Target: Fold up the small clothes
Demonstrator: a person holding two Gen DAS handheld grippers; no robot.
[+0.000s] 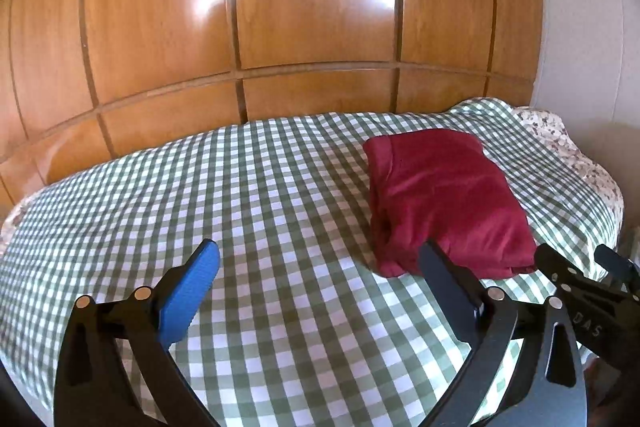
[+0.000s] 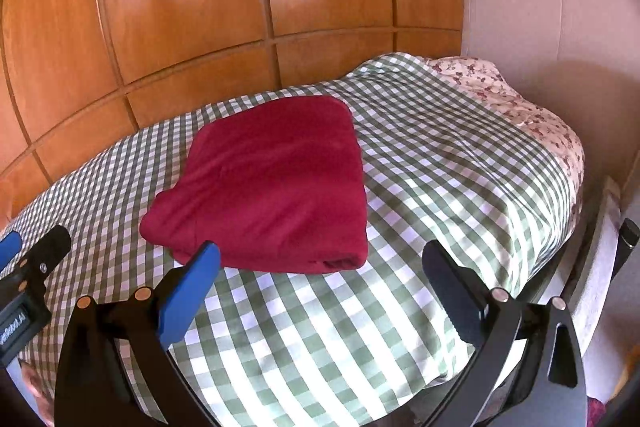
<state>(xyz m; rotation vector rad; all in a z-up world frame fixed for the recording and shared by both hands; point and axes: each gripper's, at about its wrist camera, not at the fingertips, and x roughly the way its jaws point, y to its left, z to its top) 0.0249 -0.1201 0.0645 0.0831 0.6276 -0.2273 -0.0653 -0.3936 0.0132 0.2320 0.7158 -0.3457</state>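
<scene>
My left gripper's finger (image 1: pixel 448 279) hides the red garment's (image 1: pixel 444 199) near corner; beside it, my right gripper (image 1: pixel 592 267) is cut off.

1. A home bedroom: a bed (image 1: pixel 280 227) under a green-and-white checked cover fills the view from 6 to 3 o'clock.
2. Glossy wooden wardrobe panels (image 1: pixel 312 7) rise behind it at 12 o'clock.
3. Floral bedding (image 2: pixel 520 103) shows at 2 o'clock.

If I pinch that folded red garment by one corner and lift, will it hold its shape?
Probably not. The red garment is soft, creased cloth stacked in loose layers, so a corner lift would likely let it droop and unfold. It looks light. Pushed, it may bunch and drag on the checked bedcover rather than slide cleanly.
</scene>
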